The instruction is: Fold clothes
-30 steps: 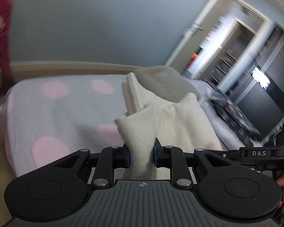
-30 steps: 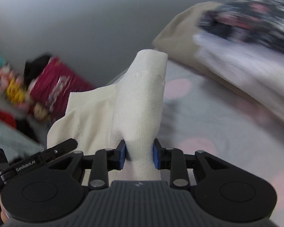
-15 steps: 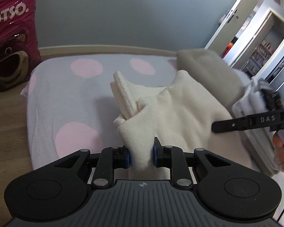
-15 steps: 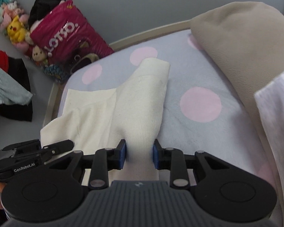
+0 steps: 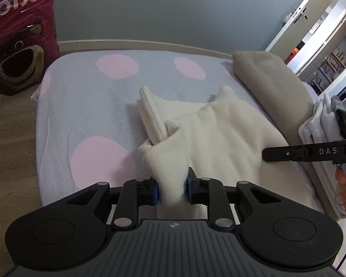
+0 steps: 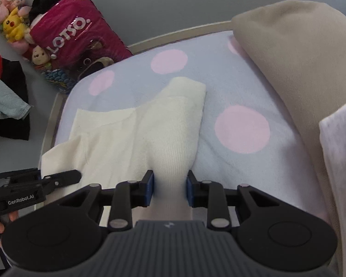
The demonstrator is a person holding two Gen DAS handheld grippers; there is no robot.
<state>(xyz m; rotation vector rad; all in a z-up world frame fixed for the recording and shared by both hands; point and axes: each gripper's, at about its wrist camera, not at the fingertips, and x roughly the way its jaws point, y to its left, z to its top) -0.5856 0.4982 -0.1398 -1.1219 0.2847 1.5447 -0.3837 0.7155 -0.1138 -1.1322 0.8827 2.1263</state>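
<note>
Lowered onto bed [image 5: 85, 106] — cream garment [image 5: 219, 138], both grippers [image 5: 171, 190] [image 6: 169, 190] w/ grip.

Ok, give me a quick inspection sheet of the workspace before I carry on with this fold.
Surface: polka-dot blanket, lilac with pink dots.
Job's things: cream knit garment lying on it, partly folded.
Clutter: beige folded blanket and white clothes stack at one side.
Grippers: left gripper and right gripper each clamp a bunch of the garment.
Cables: nothing seen.
Surroundings: pink LOTSO bag, plush toys, grey wall.
</note>
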